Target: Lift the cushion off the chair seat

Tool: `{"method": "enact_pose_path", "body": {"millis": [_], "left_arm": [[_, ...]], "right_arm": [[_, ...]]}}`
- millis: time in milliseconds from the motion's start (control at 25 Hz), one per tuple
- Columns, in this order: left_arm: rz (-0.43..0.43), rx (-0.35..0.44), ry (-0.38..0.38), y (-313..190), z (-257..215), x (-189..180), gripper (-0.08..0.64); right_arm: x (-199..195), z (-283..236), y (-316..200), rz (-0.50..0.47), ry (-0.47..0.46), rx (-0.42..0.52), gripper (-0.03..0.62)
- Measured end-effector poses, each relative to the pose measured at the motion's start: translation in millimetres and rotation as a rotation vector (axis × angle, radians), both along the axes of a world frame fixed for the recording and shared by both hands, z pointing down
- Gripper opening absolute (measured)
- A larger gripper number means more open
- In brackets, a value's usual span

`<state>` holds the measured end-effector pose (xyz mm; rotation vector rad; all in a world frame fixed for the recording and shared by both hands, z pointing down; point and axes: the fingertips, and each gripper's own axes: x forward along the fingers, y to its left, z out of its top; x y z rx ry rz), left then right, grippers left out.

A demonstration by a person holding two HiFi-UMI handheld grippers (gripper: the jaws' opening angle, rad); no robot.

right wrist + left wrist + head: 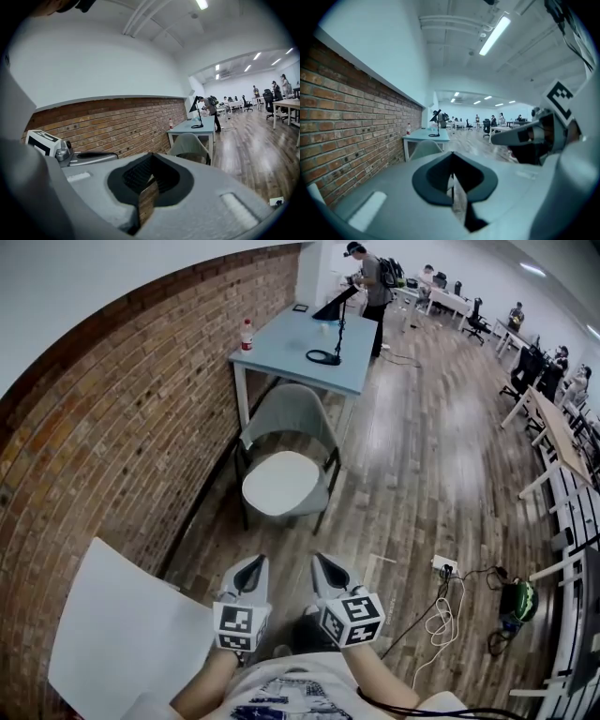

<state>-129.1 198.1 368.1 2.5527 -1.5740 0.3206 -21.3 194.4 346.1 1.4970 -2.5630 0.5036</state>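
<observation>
A grey chair (285, 418) stands ahead of me on the wood floor, by the brick wall. A white round cushion (279, 482) lies on its seat. My left gripper (253, 565) and right gripper (324, 564) are side by side low in the head view, well short of the chair, both shut with nothing between the jaws. In the left gripper view the left gripper (451, 159) points toward the chair's back (423, 149), with the right gripper beside it. In the right gripper view the right gripper (151, 161) points level toward the chair (189, 145).
A light blue table (309, 343) behind the chair carries a bottle (247, 335) and a black desk lamp (330, 334). The brick wall (122, 437) runs along the left. A white board (117, 634) lies at lower left. A power strip (444, 566) and cables lie on the floor to the right.
</observation>
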Motion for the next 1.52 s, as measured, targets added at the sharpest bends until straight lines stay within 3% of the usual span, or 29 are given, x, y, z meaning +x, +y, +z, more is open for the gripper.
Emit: {"method": "enact_pose_path", "body": {"millis": [480,1000,1520], "left_arm": [[-0.069,-0.033,-0.032,-111,20,5,-0.009],[-0.093,-0.073,-0.079,-278,28,59,-0.009],[-0.155,-0.149,-0.088,-348,67,44,-0.009]], "right_arm": [[18,19,-120,-0.031,-0.020,-0.018,-0.002],[73,30,-296,-0.092,-0.063,-0.055,-0.002],[82,72,-377,-0.116,-0.038,-0.136,-0.002]]}}
